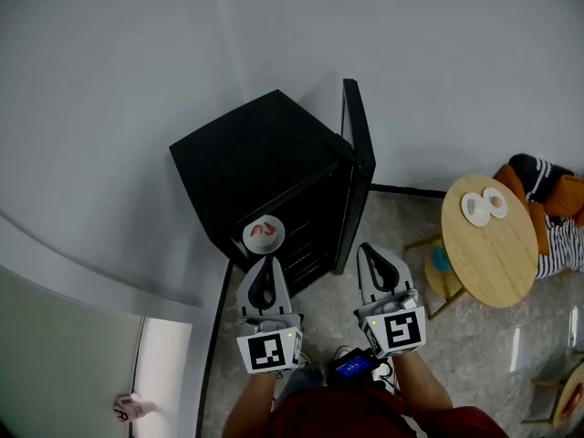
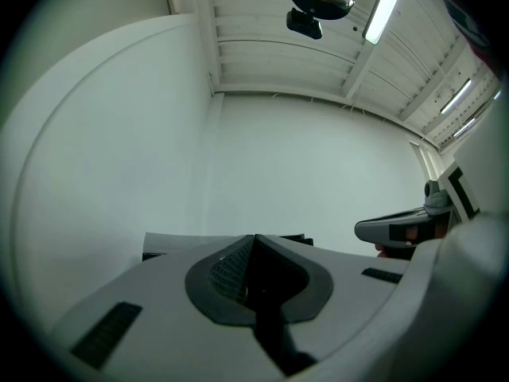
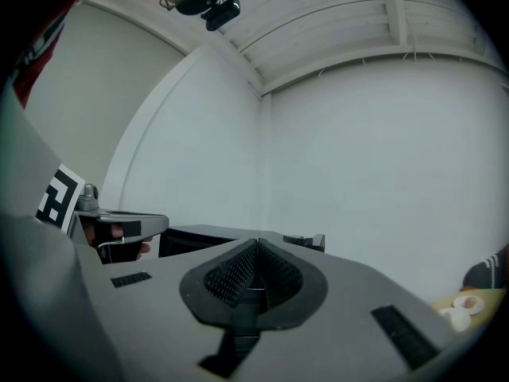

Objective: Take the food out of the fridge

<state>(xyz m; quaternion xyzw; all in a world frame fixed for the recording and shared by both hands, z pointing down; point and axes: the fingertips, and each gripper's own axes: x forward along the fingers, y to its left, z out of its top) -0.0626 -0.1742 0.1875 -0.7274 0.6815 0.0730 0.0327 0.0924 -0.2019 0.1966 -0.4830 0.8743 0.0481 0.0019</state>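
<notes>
white walls are closing in round the fridge (image 1: 260,158), its door (image 1: 359,167) open. both the left claw (image 1: 264,262) and the right claw (image 1: 366,249) are pinched together, empty. the food (image 1: 263,231) is sitting on a plate (image 1: 248,243) just ahead of the left claw. we are judging this the approach; next, that claw needs opening onto the rim.

Fridge (image 1: 260,158): matt black shell, slight sheen along door (image 1: 359,144) edge. Plate (image 1: 264,235): white, glossy, ceramic-looking. Table (image 1: 497,249): pale wood, smooth, satin finish. Floor (image 1: 474,354): grey speckled stone, polished, faintly reflective. Wall (image 1: 137,80): white, smooth, matt. Left gripper (image 1: 265,261) and right gripper (image 1: 368,247): light grey hard plastic, matt; pads (image 3: 231,275) dark, rubbery, finely ribbed. 2 marker cubes (image 1: 271,351): black-on-white matt print. Cloth (image 1: 557,235) beside table: striped, soft-looking. Ceiling (image 3: 334,22): white slatted panels.
</notes>
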